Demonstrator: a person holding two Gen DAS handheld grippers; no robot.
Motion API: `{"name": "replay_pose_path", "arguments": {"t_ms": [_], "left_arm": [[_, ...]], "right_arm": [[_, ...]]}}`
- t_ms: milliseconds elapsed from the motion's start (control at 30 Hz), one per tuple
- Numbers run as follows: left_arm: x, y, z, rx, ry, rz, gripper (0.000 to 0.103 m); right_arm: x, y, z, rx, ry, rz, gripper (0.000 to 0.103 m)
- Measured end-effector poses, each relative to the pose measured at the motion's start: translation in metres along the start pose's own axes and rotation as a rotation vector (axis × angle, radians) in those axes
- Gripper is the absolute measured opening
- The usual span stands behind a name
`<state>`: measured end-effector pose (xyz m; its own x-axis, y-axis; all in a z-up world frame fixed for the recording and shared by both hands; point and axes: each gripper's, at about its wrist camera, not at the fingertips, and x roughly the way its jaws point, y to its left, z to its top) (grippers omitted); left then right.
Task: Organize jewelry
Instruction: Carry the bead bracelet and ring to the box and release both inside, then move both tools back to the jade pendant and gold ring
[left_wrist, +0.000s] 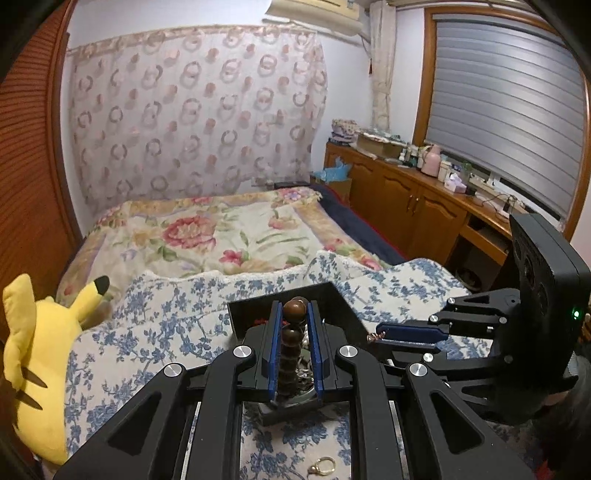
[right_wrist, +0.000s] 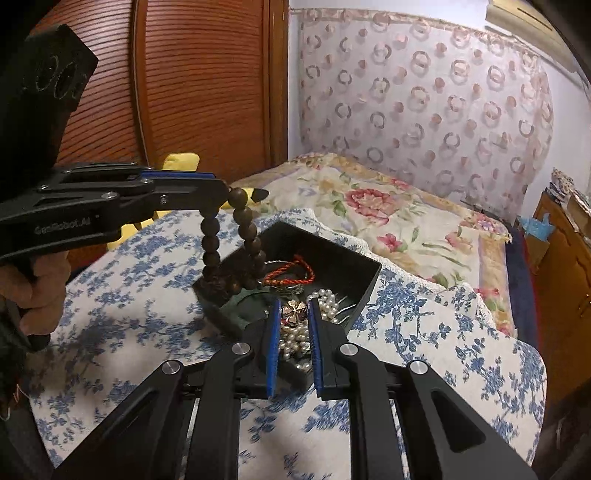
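My left gripper (left_wrist: 294, 308) is shut on a brown wooden bead bracelet (left_wrist: 290, 338). From the side, the left gripper (right_wrist: 223, 192) holds the bracelet (right_wrist: 245, 225) by its top, and the loop hangs down onto the near corner of a black tray (right_wrist: 332, 254). My right gripper (right_wrist: 294, 306) is shut on a rose-gold flower charm (right_wrist: 293, 313) with pearls (right_wrist: 291, 341) hanging below it, over the tray's near edge. In the tray lie a red cord bracelet (right_wrist: 291, 273) and more pearls (right_wrist: 328, 301). The right gripper (left_wrist: 382, 335) reaches in beside the tray (left_wrist: 251, 314).
The tray sits on a blue-flowered bedspread (right_wrist: 129, 295) over a bed with a floral quilt (left_wrist: 207, 236). A gold ring (left_wrist: 324, 466) lies on the bedspread below my left gripper. A yellow plush toy (left_wrist: 40, 350) lies at the left; wooden cabinets (left_wrist: 406, 199) stand at the right.
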<state>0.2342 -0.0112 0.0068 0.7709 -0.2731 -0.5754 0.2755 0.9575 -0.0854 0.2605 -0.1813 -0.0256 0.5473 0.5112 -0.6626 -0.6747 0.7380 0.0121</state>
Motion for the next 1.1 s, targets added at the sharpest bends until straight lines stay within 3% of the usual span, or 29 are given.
{"name": "replay_pose_path", "arguments": {"t_ms": [433, 467, 533, 667, 733, 800, 833, 1000, 1100], "left_arm": [[0.033, 0.008, -0.007, -0.01, 0.06, -0.014, 0.013], [0.035, 0.008, -0.007, -0.01, 0.063, -0.015, 0.013], [0.038, 0.007, -0.006, -0.008, 0.067, -0.014, 0.013], [0.038, 0.007, -0.006, -0.012, 0.067, -0.01, 0.014], [0.037, 0.008, -0.007, -0.013, 0.066, -0.003, 0.02], [0.031, 0.01, -0.01, -0.014, 0.058, 0.003, 0.038], [0.03, 0.012, -0.012, -0.017, 0.06, 0.002, 0.041], [0.005, 0.016, -0.032, -0.017, 0.062, 0.005, 0.043], [-0.005, 0.019, -0.054, -0.021, 0.102, 0.006, 0.043]], "right_arm": [[0.029, -0.01, -0.002, 0.028, 0.013, 0.045, 0.018], [0.029, -0.008, -0.002, 0.017, 0.008, 0.044, 0.02], [0.028, -0.008, -0.002, 0.014, 0.002, 0.045, 0.038], [0.021, -0.011, -0.001, 0.024, -0.009, 0.045, 0.039], [0.016, -0.013, 0.0, 0.033, -0.01, 0.041, 0.039], [0.01, -0.009, 0.001, 0.023, -0.016, 0.041, 0.039], [0.006, -0.006, 0.001, 0.014, -0.019, 0.042, 0.039], [-0.005, 0.014, -0.005, -0.018, -0.015, 0.068, 0.038], [-0.007, 0.027, -0.016, -0.033, 0.009, 0.077, 0.038]]}}
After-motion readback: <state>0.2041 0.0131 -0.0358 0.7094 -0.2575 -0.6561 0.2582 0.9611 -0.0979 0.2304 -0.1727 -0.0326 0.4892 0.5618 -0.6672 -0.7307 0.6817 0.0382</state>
